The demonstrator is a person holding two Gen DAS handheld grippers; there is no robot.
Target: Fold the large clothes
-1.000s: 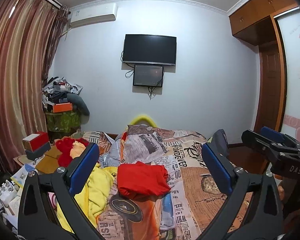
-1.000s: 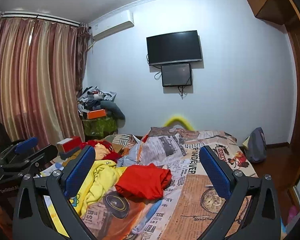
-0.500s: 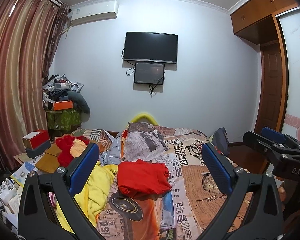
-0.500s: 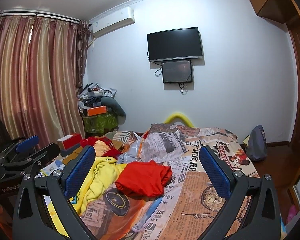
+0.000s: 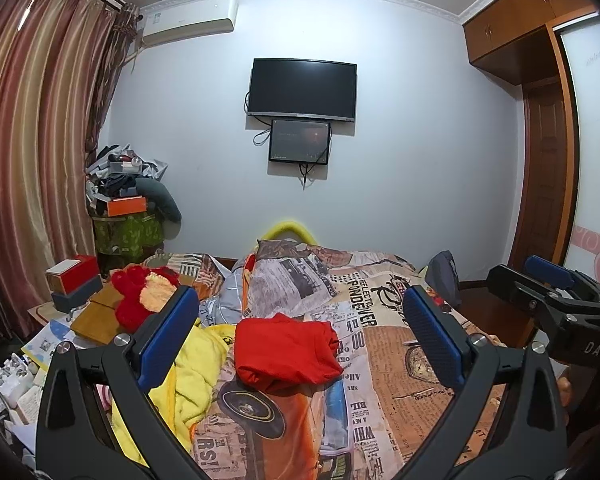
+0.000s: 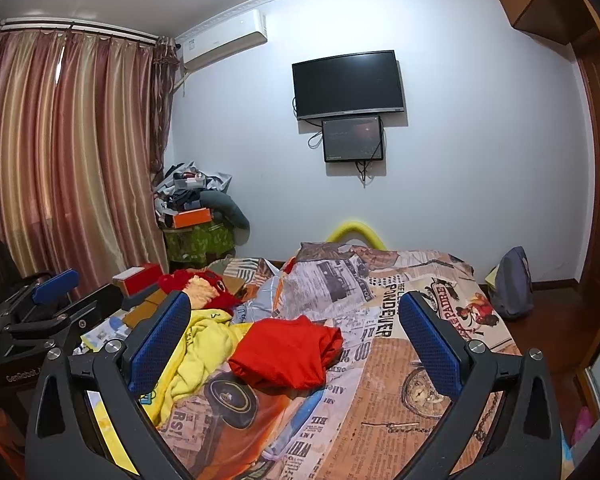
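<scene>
The red garment (image 5: 286,350) is lying bunched in a loose heap near the middle of the bed (image 5: 400,364), resting on the printed bedspread, with its left edge touching the yellow garment (image 5: 196,372) that is spilling over the bed's left side. Both look like soft, light knit or fleece: they are likely to sag and drape when lifted, sliding little on the cotton cover, with no stiffness to help a fold hold its line. A good hold would probably be at a hem or shoulder corner, pinching a single layer at the edge of the heap, one corner per gripper, so the cloth is opening out under its own weight; grabbing the thick middle would only be lifting a lump.

The left gripper (image 5: 300,344) is hovering above the near end of the bed with its jaws spread wide and holding nothing; the red garment is sitting ahead of it, framed between the two blue pads (image 5: 168,340), apart from both. The right gripper (image 6: 294,346) is likewise wide open and empty, with the red garment (image 6: 288,354) ahead and slightly left of centre between its fingers. Each gripper is showing at the edge of the other's view, side by side and near one another.
</scene>
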